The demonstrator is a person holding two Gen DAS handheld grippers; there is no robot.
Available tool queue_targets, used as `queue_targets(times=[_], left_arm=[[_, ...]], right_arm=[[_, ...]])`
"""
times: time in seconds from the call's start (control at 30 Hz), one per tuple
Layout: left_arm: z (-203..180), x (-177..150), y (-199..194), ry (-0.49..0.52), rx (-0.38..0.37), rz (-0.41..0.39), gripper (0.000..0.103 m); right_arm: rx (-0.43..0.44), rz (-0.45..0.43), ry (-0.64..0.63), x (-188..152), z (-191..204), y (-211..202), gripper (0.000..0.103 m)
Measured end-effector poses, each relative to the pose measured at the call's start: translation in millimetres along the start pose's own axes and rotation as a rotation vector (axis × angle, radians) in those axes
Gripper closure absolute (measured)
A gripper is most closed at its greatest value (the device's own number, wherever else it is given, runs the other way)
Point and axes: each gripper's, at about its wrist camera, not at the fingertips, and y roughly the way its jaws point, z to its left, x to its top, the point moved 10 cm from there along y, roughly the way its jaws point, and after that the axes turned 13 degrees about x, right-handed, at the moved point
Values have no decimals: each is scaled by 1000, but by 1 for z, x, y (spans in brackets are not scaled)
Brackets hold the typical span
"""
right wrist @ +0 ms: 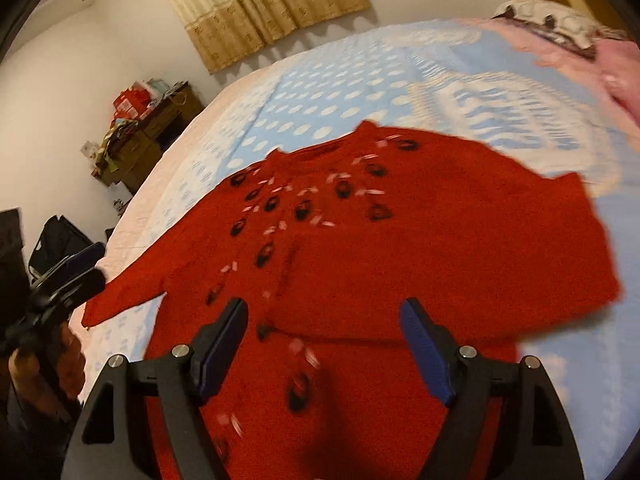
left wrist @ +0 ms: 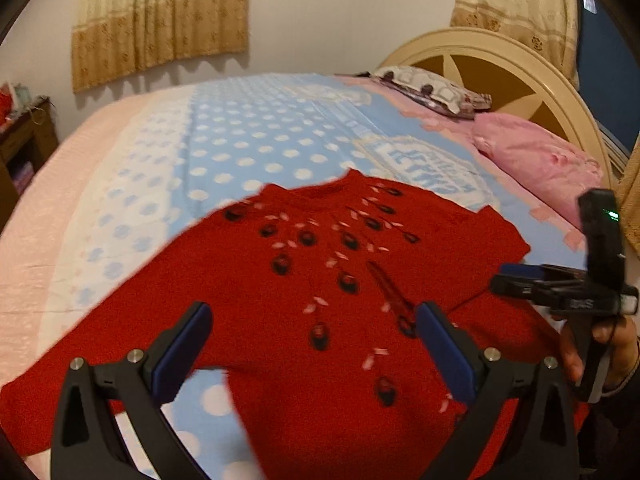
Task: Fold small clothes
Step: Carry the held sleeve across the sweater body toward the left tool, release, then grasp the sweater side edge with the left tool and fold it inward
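On the bed's blue dotted sheet lies the red sweater, spread flat. Both tongs released w/ nothing held: left gripper, right gripper. Only right view shows cluttered cabinet; left view shows headboard. Open sheet beyond collar.

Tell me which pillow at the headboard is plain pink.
The nearer pink pillow, lying closer to the red sweater; the patterned pillow behind it is white with dark markings.

left gripper: jaws wide apart | right gripper: jaws wide apart
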Motion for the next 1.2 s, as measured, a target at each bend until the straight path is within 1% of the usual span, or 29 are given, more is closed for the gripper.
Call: queue_targets(times=[0.07, 0.1, 0.17, 0.2, 0.27, 0.37, 0.47, 0.5, 0.57, 0.63, 0.7, 0.73, 0.77, 0.8, 0.87, 0.97, 1.1, 1.2], left_arm=[[-15, -1, 11, 1, -10, 29, 2], [-22, -3, 17, 6, -18, 44, 5], [-38, -5, 31, 26, -10, 74, 8], [-43, -5, 37, 28, -7, 82, 10], [-59, -8, 51, 20, -34, 126, 16], [-77, -9, 67, 25, -42, 157, 22], [-95, -12, 80, 32, -62, 192, 32], [-100, -14, 84, 40, -62, 201, 38], [-111, -18, 93, 47, -81, 228, 40], [-117, -22, 101, 54, -78, 244, 50], [-119, -23, 107, 47, -75, 241, 51], [-119, -21, 108, 36, -77, 230, 61], [-119, -19, 107, 19, -96, 221, 70], [-118, -17, 106, 10, -108, 222, 90], [-116, -14, 100, -14, -148, 223, 92], [-109, -4, 84, -32, -184, 184, 93], [-95, 13, 62, -67, -200, 131, 93], [-79, 27, 46, -90, -187, 85, 93]], right_arm=[[-57, -29, -10, -8, -12, -25, 24], [-93, -46, -24, -14, -18, -37, 24], [-143, -81, -56, -24, -26, -58, 24], [-163, -97, -78, -30, -28, -68, 24], [-181, -124, -104, -40, -28, -81, 24], [-179, -173, -154, -54, -23, -94, 24], [-177, -221, -203, -63, -19, -99, 24], [-165, -247, -206, -66, -18, -102, 24], [-131, -256, -205, -65, -15, -104, 24], [-115, -262, -233, -64, -8, -110, 24], [-134, -316, -265, -62, -4, -120, 24], [-139, -334, -274, -61, -4, -123, 24], [-136, -335, -273, -61, -4, -123, 24], [-128, -336, -266, -63, -5, -122, 24], [-119, -344, -252, -64, -7, -120, 24], [-115, -351, -239, -67, -8, -121, 24], [-99, -369, -217, -66, -12, -123, 24], [-97, -364, -206, -66, -14, -122, 24]])
